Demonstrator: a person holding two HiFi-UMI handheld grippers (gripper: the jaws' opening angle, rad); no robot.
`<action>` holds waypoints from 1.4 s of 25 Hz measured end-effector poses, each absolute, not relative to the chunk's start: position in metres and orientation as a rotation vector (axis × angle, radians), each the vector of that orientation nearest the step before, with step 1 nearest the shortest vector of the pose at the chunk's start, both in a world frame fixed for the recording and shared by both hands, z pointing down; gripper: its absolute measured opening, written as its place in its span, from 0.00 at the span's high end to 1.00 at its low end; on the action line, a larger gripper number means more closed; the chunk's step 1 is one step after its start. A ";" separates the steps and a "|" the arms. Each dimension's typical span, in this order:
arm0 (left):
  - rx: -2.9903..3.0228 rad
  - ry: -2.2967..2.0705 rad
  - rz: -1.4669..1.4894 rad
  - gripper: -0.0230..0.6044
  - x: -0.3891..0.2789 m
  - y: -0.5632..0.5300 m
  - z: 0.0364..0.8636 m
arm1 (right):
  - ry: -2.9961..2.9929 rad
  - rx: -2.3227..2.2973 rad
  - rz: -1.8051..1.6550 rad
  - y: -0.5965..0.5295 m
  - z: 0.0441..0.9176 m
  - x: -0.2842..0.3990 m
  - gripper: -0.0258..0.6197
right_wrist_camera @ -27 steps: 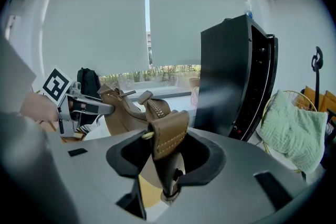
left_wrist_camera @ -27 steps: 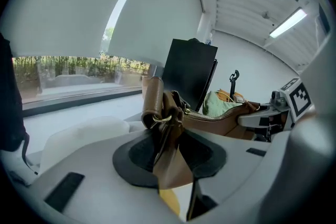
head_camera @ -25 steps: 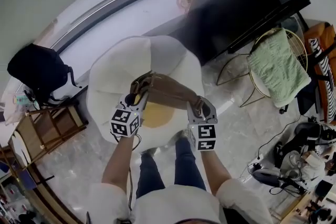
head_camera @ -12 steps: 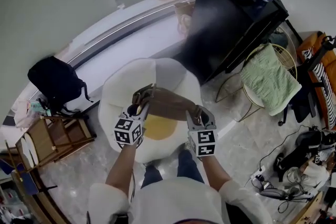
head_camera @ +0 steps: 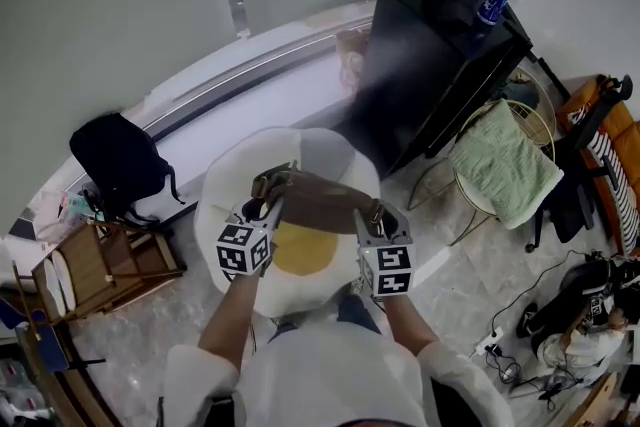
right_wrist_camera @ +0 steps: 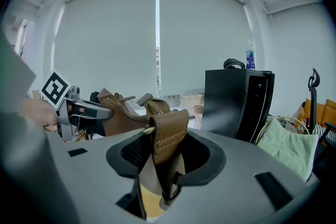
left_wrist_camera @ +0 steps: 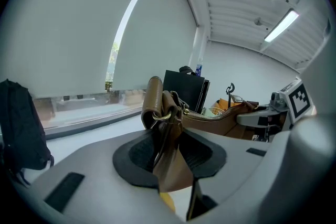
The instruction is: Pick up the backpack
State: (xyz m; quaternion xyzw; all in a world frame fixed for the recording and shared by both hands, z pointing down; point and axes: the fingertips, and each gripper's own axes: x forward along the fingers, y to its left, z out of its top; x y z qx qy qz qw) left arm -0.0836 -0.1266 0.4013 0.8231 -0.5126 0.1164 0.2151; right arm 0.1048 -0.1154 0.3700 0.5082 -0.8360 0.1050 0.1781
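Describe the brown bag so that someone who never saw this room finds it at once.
Find the big white, egg-shaped cushion below the window. Over it is the brown leather bag, its ends clamped in the left gripper and the right gripper. The other bag, beside the wooden chair, is black.

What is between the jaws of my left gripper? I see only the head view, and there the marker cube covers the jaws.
Observer: In the left gripper view, the left gripper is shut on a folded brown strap of the brown backpack, near a brass ring.
Operator: And the right gripper?
Observer: In its own view, the right gripper is shut on a stitched brown tab at the backpack's other end.
Operator: Is the backpack stretched tight between them?
Observer: No. Its zipper edge sags in a curve between the two grippers.
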 end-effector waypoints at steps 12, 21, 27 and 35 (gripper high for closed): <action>2.318 -1.479 0.256 0.74 -0.082 -0.114 0.346 | -2.437 1.491 0.230 -0.105 0.317 0.108 0.69; 2.353 -1.476 0.228 0.74 -0.078 -0.115 0.316 | -2.482 1.528 0.205 -0.107 0.287 0.112 0.69; 2.393 -1.481 0.222 0.74 -0.080 -0.109 0.297 | -2.519 1.539 0.231 -0.104 0.274 0.112 0.69; 2.411 -1.504 0.192 0.74 -0.082 -0.111 0.285 | -2.532 1.564 0.196 -0.109 0.262 0.109 0.69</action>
